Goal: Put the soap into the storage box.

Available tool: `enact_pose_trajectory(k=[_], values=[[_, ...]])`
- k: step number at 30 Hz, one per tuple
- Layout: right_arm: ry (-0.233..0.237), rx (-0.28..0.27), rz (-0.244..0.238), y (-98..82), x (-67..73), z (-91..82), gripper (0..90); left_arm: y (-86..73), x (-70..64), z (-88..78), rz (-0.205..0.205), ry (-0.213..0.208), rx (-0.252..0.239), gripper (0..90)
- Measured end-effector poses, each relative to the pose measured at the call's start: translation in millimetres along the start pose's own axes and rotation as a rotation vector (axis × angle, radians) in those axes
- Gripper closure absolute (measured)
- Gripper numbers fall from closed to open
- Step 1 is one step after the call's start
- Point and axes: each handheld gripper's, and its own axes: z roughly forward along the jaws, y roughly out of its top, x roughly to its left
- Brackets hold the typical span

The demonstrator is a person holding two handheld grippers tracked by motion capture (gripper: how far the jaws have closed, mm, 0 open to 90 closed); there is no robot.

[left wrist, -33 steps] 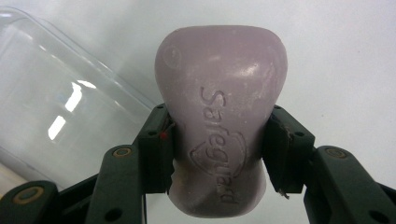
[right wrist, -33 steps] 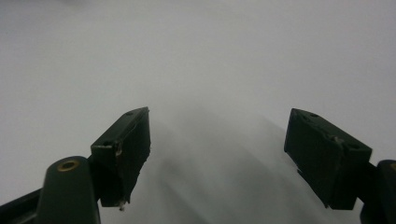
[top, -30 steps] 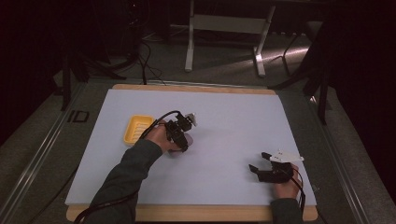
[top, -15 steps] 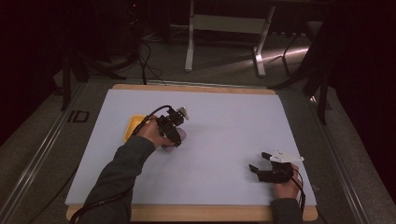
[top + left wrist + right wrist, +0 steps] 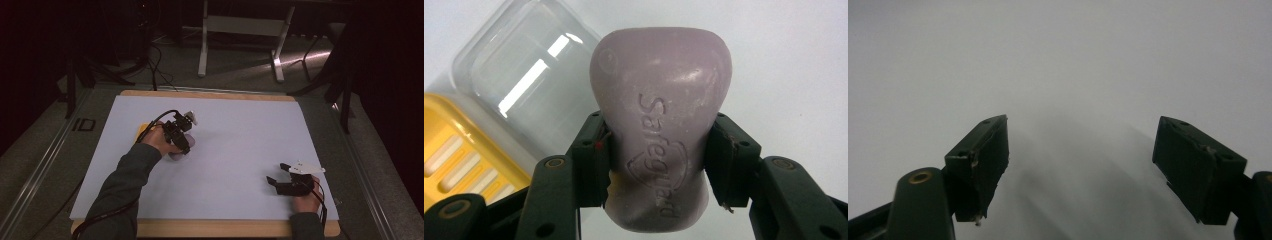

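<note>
You have the purple soap bar [image 5: 659,135] clamped across its narrow waist in your left gripper [image 5: 656,165], lifted clear of the white sheet [image 5: 240,150]. The carry step is in hand. Beyond the jaws on their left lie the clear lid [image 5: 524,80] and the yellow soap tray [image 5: 464,150]; I judge the next move calls for swinging the bar over the tray, then lowering. Your right gripper [image 5: 1080,165] rests well apart, jaws wide and empty.

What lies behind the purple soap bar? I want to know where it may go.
Behind the soap bar, in the left gripper view, sit a clear plastic lid and a yellow slotted tray. The bar hides the lid's right edge.
</note>
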Motion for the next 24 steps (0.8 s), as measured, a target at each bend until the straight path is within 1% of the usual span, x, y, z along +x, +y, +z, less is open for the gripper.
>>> enact_pose_trajectory(k=[1, 4, 10, 18, 19, 21, 24], values=[[0.0, 0.001, -0.001, 0.0, 0.1, 0.1, 22.0, -1.6, 1.9, -0.8, -0.009, -0.002, -0.006, 49.9], [0.0, 0.0, 0.0, 0.0, 0.0, 0.0, 21.9, -2.3, 2.9, -1.1, -0.016, -0.005, -0.012, 49.9], [0.001, 0.0, 0.0, 0.0, -0.1, 0.0, 21.9, -2.4, 4.8, -3.3, -0.019, -0.003, -0.012, 49.9], [0.001, 0.0, 0.0, 0.0, -0.1, 0.0, 21.9, -6.7, 11.1, -6.9, -0.035, 0.009, -0.02, 49.9], [0.001, 0.0, 0.001, 0.0, 0.0, 0.0, 21.9, -7.6, 12.2, -7.9, -0.043, 0.014, -0.028, 49.8], [0.001, 0.001, 0.002, 0.0, 0.0, 0.0, 21.9, -8.2, 13.7, -9.5, -0.042, 0.017, -0.028, 49.9], [0.002, 0.0, 0.0, 0.0, -0.1, 0.0, 21.9, -9.1, 14.6, -10.6, -0.049, 0.016, -0.035, 49.9]])
